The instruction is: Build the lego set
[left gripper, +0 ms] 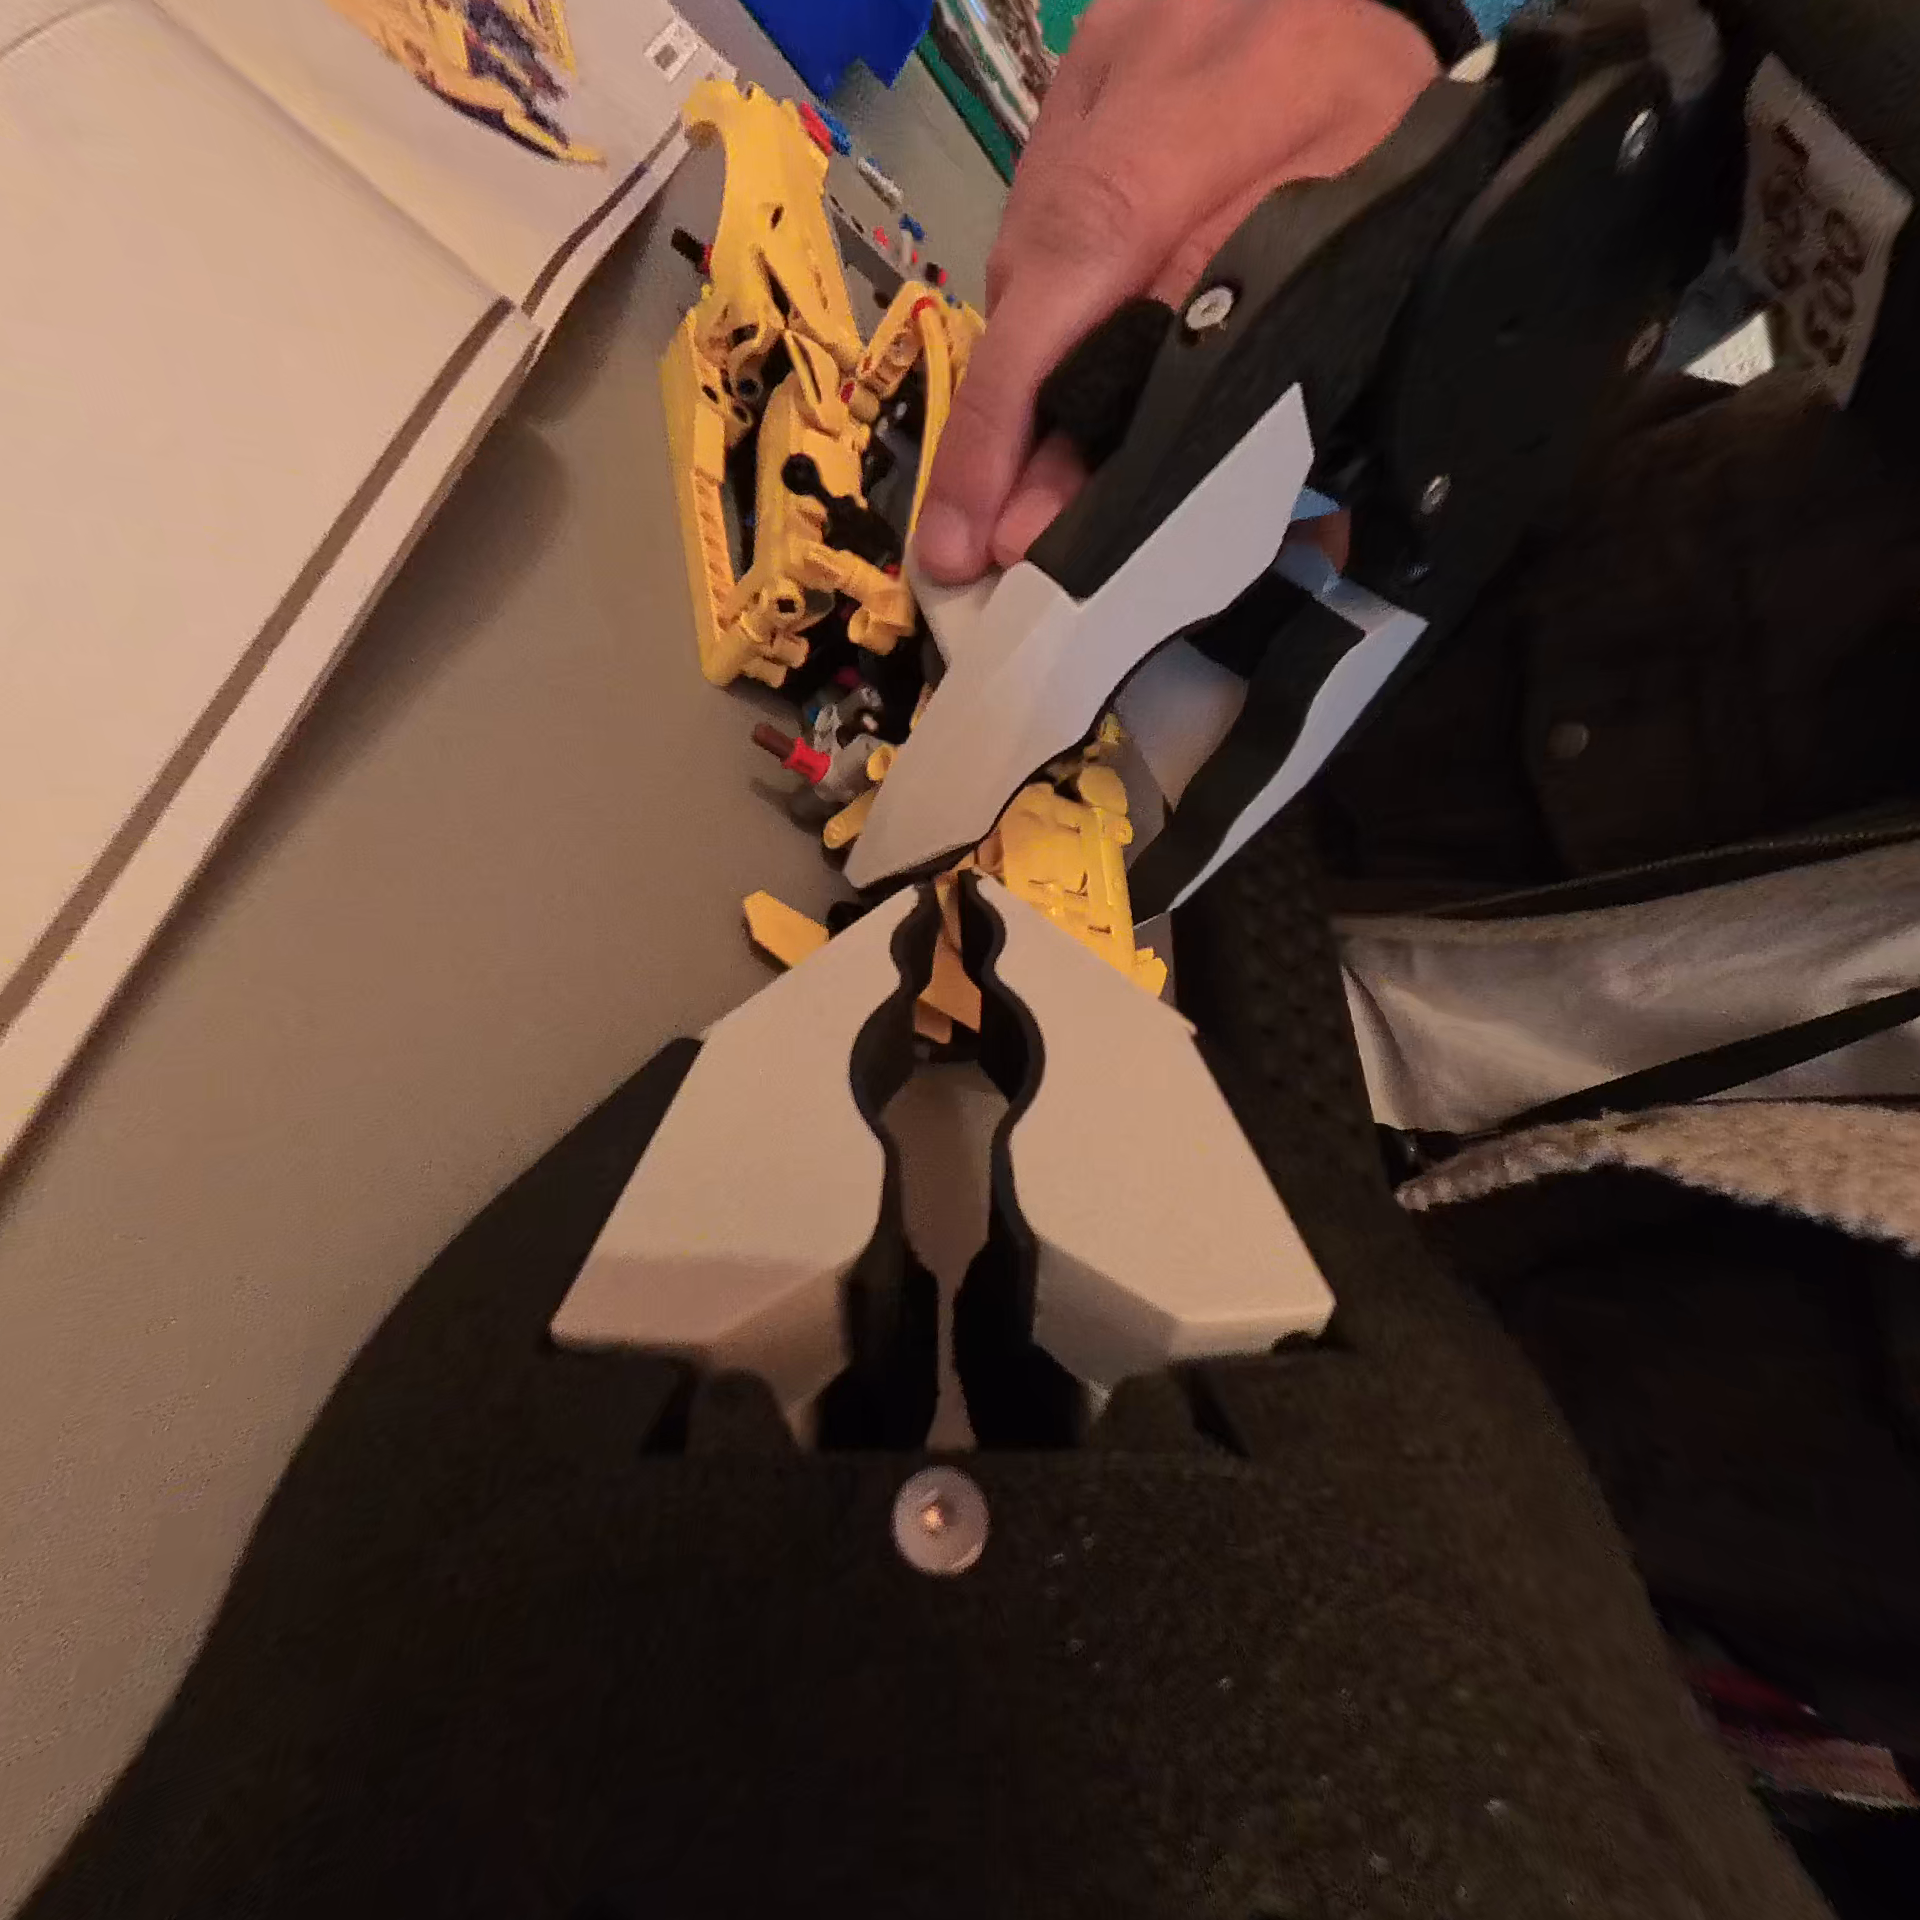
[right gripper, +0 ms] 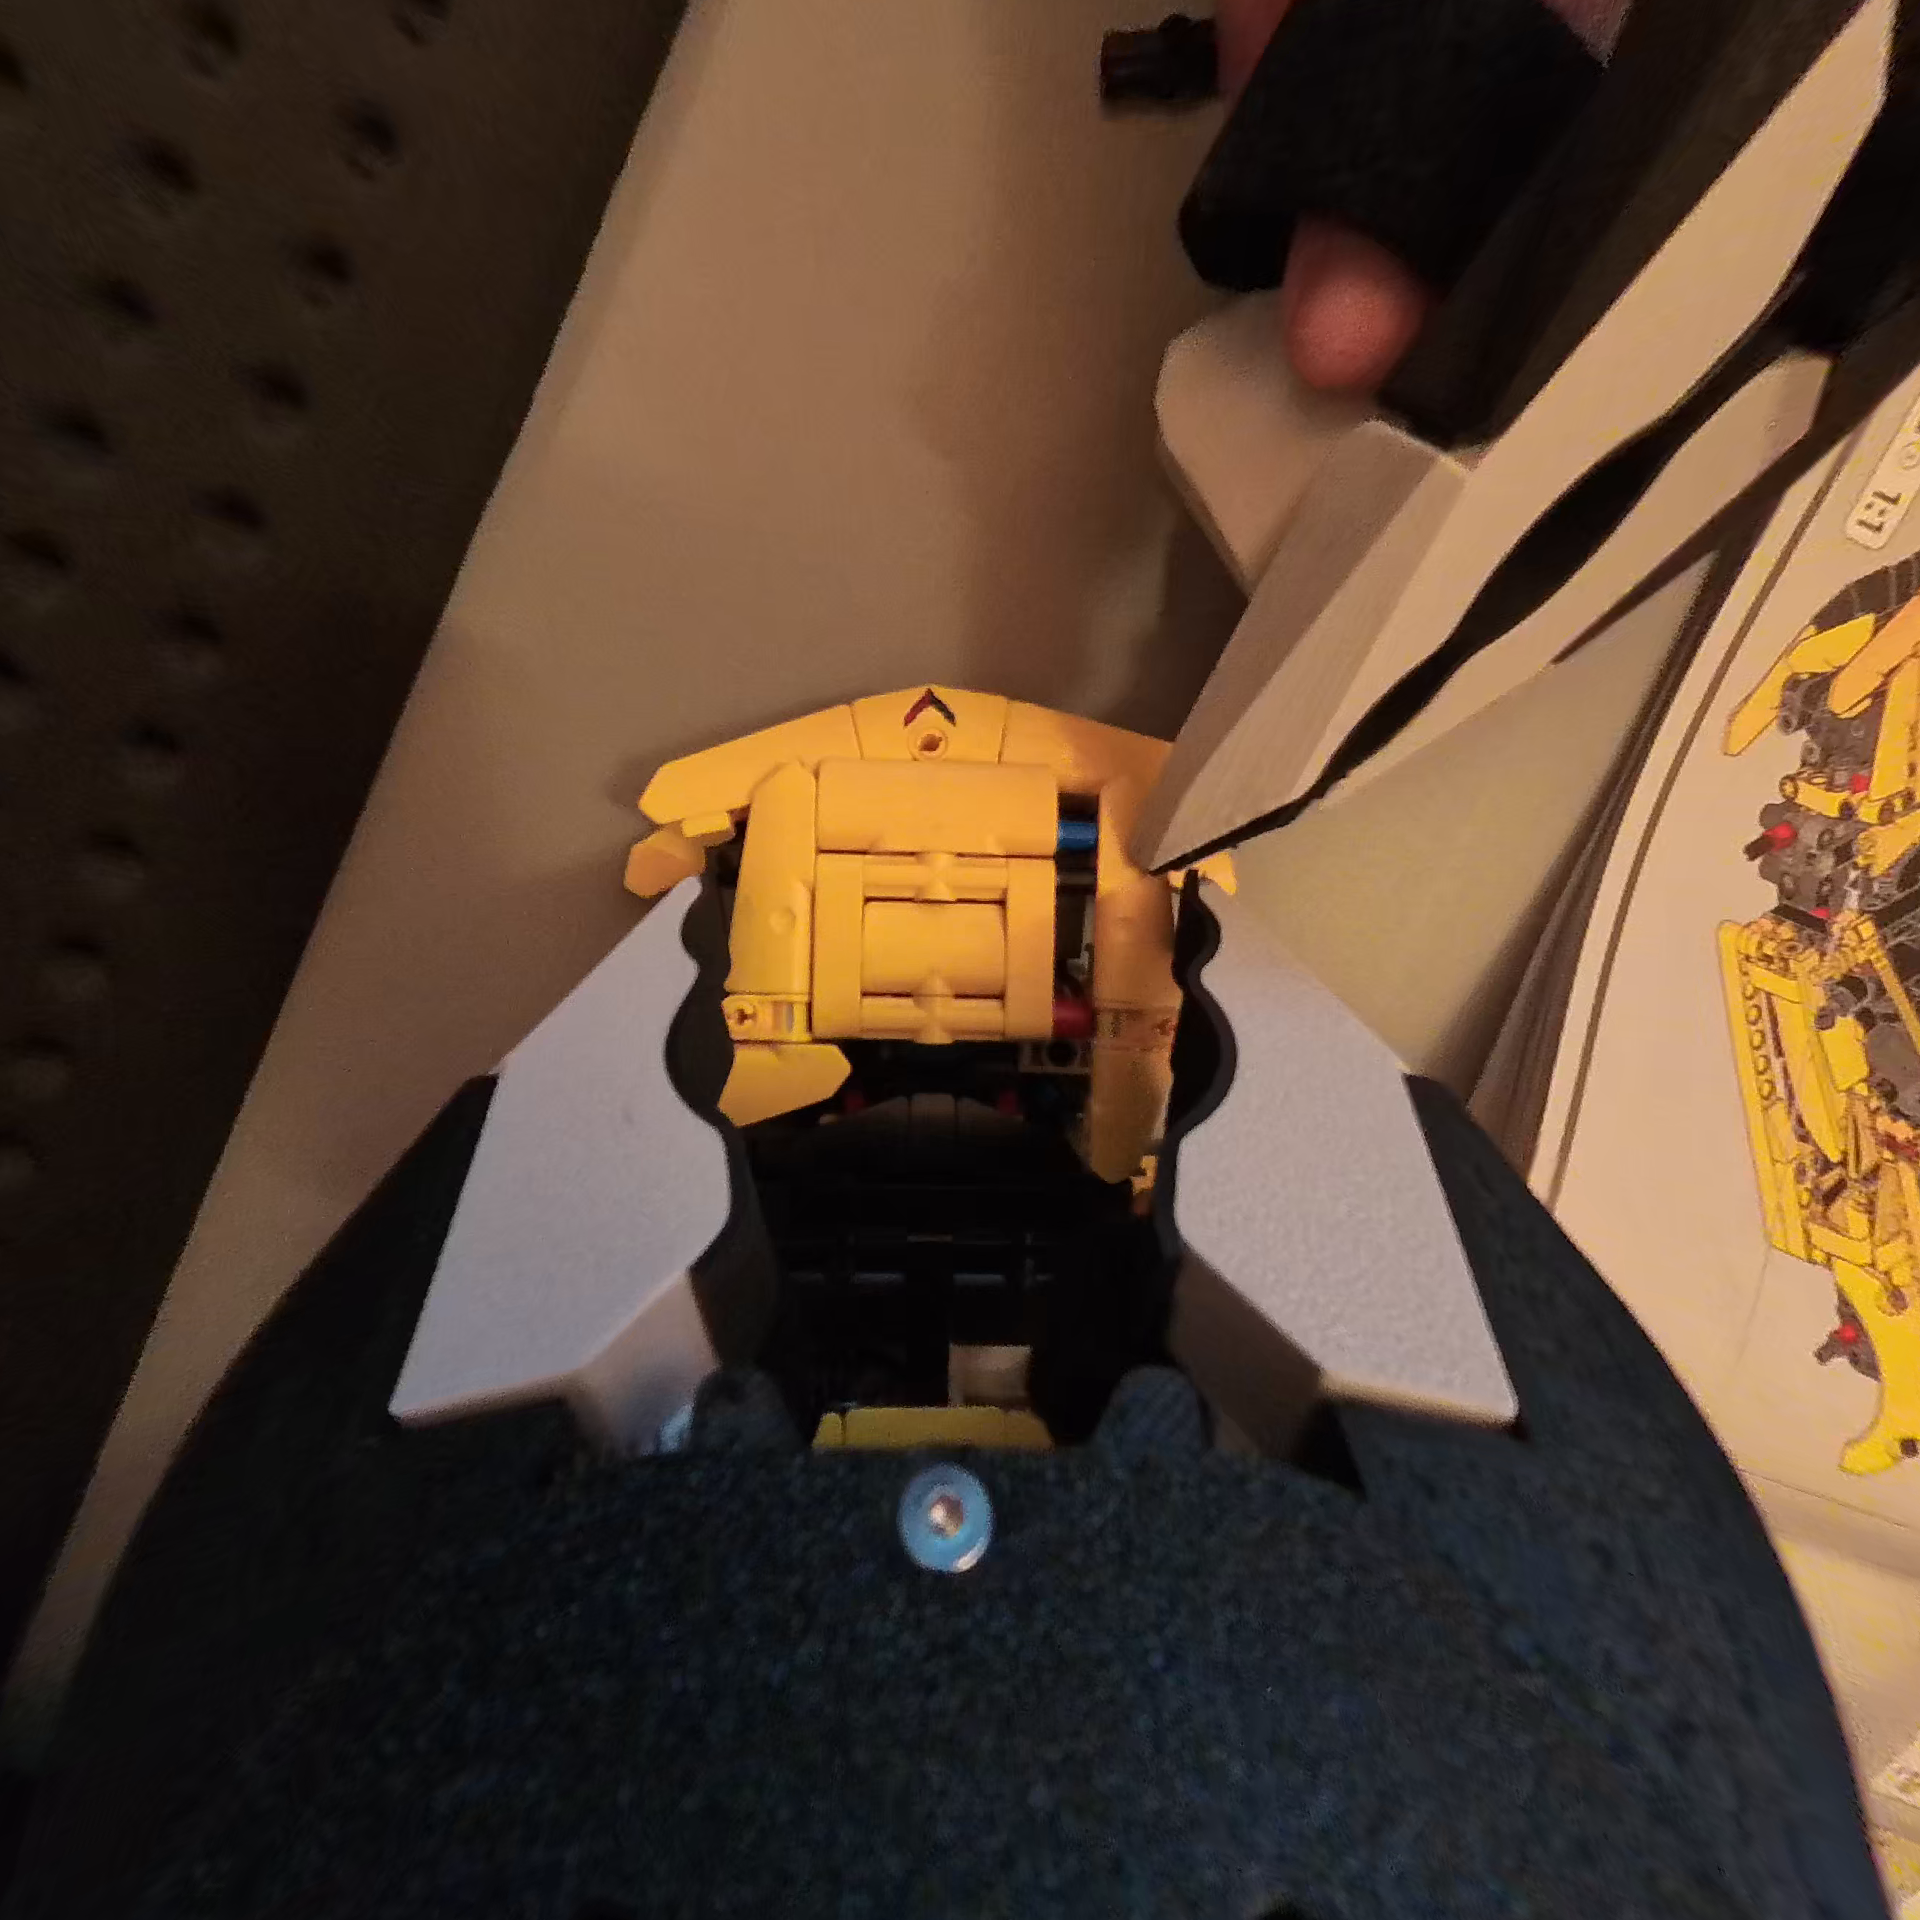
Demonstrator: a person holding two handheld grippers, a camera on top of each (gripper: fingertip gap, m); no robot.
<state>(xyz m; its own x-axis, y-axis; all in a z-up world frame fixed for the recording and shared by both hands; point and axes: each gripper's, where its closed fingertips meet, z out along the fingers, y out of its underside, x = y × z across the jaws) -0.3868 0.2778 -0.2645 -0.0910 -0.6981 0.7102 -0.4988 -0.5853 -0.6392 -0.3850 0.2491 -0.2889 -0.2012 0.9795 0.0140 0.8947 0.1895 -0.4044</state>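
The right tongs [right gripper: 940, 914] gripped the yellow sub-assembly [right gripper: 925, 914] by its flanks. The left tongs [right gripper: 1153, 862], nearly closed, touched its far-right edge; whether they pinched anything could not be told. Advisable: steady the hold, press gently. Beyond lay the larger yellow frame [left gripper: 790, 436] on the tabletop [left gripper: 416, 831].

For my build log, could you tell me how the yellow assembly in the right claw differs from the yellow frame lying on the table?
The assembly is compact and gripped in the right claw; the frame is longer, open and lies free on the table. Both are yellow with black parts.
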